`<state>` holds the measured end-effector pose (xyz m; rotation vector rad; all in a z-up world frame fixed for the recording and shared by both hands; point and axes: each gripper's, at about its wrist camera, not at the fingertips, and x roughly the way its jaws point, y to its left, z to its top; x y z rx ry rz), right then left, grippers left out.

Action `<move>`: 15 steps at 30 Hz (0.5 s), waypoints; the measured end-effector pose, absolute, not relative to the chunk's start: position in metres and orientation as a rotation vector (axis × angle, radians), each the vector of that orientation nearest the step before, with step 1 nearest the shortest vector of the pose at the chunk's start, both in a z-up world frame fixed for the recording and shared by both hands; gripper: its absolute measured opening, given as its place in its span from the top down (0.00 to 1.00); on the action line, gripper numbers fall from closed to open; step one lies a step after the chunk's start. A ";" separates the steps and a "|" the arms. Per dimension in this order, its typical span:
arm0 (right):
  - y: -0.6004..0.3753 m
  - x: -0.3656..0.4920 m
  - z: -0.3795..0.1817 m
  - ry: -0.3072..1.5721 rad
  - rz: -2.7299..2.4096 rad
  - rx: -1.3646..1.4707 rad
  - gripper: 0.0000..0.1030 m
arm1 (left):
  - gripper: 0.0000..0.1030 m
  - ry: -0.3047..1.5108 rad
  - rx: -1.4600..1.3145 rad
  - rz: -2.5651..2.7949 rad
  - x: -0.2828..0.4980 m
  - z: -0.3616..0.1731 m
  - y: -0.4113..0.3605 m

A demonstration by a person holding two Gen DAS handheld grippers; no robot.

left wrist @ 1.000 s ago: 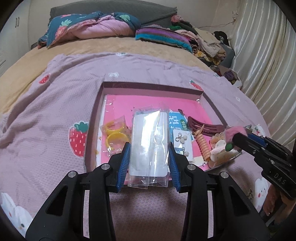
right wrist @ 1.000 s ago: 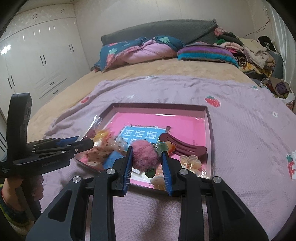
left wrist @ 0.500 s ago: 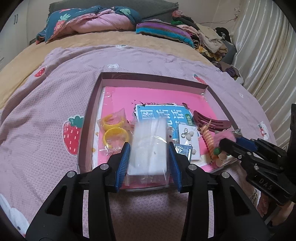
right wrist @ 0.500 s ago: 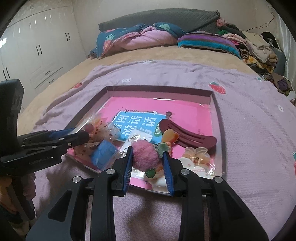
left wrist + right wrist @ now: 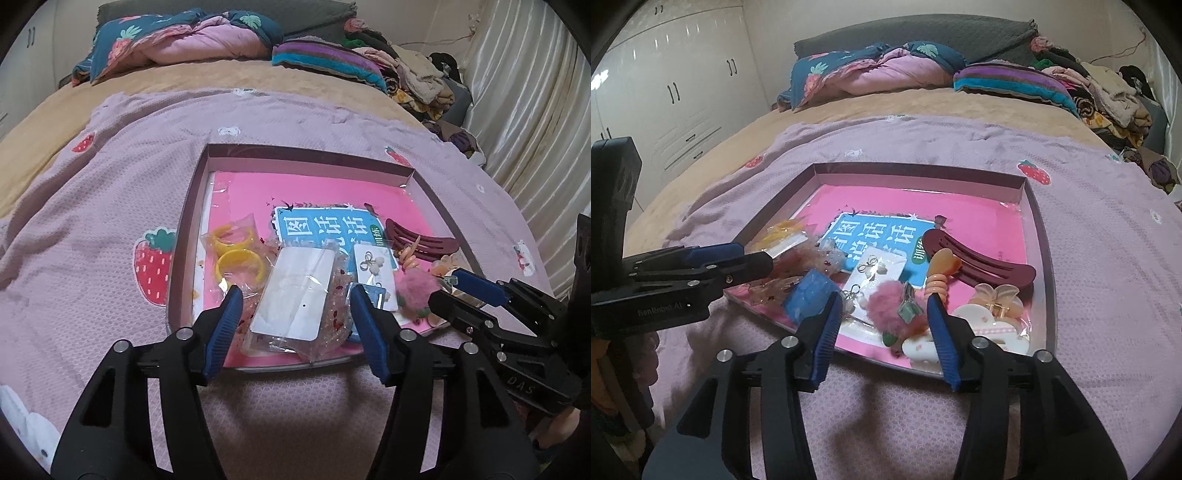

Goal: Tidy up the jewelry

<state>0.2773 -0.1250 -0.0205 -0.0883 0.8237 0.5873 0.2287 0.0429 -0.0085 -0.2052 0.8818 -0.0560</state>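
Blue-padded jaws of the left gripper (image 5: 293,295) are opening, standing clear on both sides of a clear packet (image 5: 295,291) with a white card inside, which lies loose at the near edge of the tray (image 5: 184,229). Jaws of the right gripper (image 5: 884,308) are opening too, and the pink pompom (image 5: 888,304) sits free between them on the tray floor, no pad pressing it. Just beside the pompom lie an earring card (image 5: 877,267) and a small blue block (image 5: 809,291), perhaps a sponge, though the view is too blurred to be sure. Yellow rings (image 5: 236,254) in a bag rest at the tray's left side. Farther in, a maroon clip (image 5: 979,258) and a clear claw clip (image 5: 995,297) lie on the pink book (image 5: 979,218). Beyond the tray spreads a lilac blanket (image 5: 110,184), then pillows (image 5: 177,40).
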 end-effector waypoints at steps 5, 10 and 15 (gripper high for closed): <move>-0.130 0.266 -0.012 0.796 0.573 -0.105 0.38 | 0.42 0.867 -0.212 -0.056 0.222 0.000 0.044; -0.139 0.252 0.002 0.746 0.544 -0.104 0.16 | 0.34 0.836 -0.216 -0.055 0.211 0.015 0.043; -0.147 0.240 0.017 0.696 0.518 -0.104 0.08 | 0.19 0.798 -0.216 -0.051 0.198 0.032 0.042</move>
